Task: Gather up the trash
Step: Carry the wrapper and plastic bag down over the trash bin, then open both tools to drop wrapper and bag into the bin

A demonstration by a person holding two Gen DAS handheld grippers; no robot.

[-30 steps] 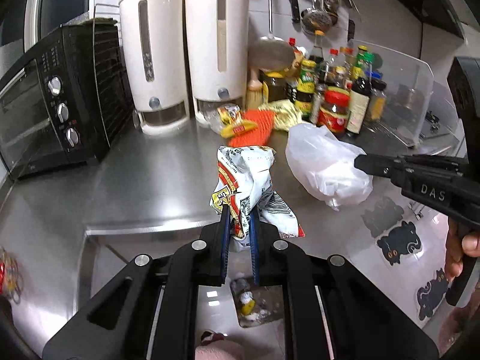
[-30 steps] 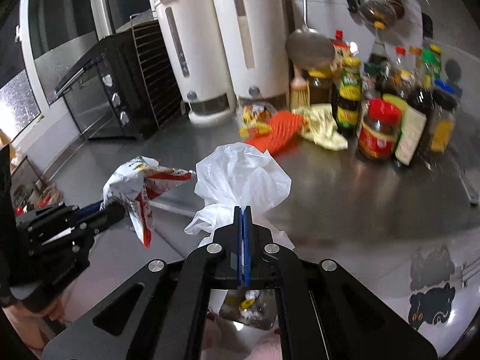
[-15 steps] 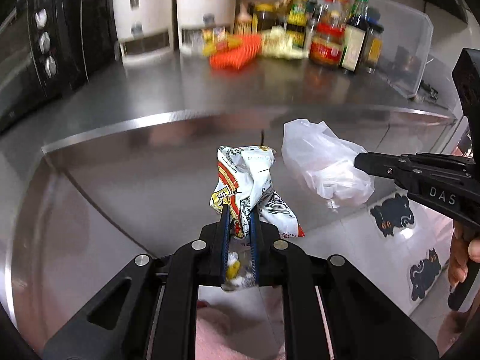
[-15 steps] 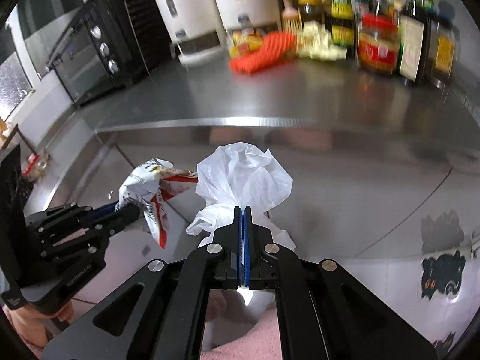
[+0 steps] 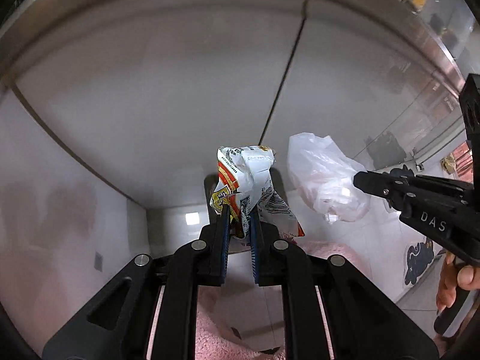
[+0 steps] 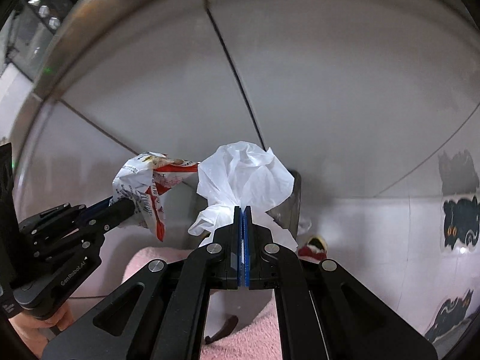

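My left gripper (image 5: pixel 239 210) is shut on a crumpled white, red and yellow snack wrapper (image 5: pixel 244 180) and holds it in the air. It shows at the left of the right wrist view (image 6: pixel 144 180). My right gripper (image 6: pixel 242 210) is shut on a crumpled white plastic bag (image 6: pixel 246 174), also held in the air; it shows in the left wrist view (image 5: pixel 324 180). Both hang low in front of the grey cabinet doors, above a grey bin (image 6: pixel 289 207) that the trash partly hides.
The steel counter edge (image 5: pixel 90 9) arcs overhead. Grey cabinet fronts (image 5: pixel 180 90) fill the background. Pink fluffy slippers (image 6: pixel 249 339) are below. Black cat stickers (image 6: pixel 459 225) sit on the white tiles at right. Something red and yellow (image 6: pixel 313 247) lies by the bin.
Both grippers have dropped from counter height to below the counter edge, still holding the wrapper and the bag. The counter items have left the view; cabinet doors and floor now fill it.
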